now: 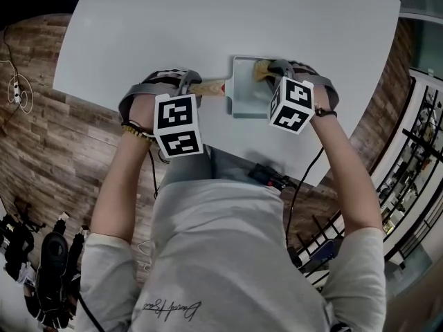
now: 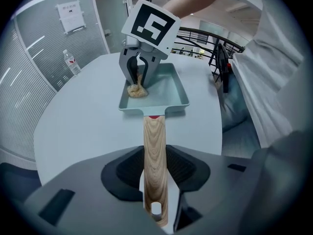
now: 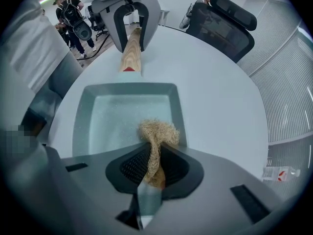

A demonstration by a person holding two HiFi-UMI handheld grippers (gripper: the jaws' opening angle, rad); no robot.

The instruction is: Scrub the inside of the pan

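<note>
Head view: The pan (image 1: 246,95) sits on the white table (image 1: 208,19), close to the person. A hard push could make it slide or tip.
Left gripper view: The left gripper (image 2: 155,170) is clamped on the wooden handle (image 2: 154,141). The pan's long line runs straight away from it, and the handle points back at it.
Right gripper view: The right gripper (image 3: 154,163) pinches the scrubber (image 3: 157,131) inside the pan, in a corner far from the handle. The scrubber could slip out.
</note>
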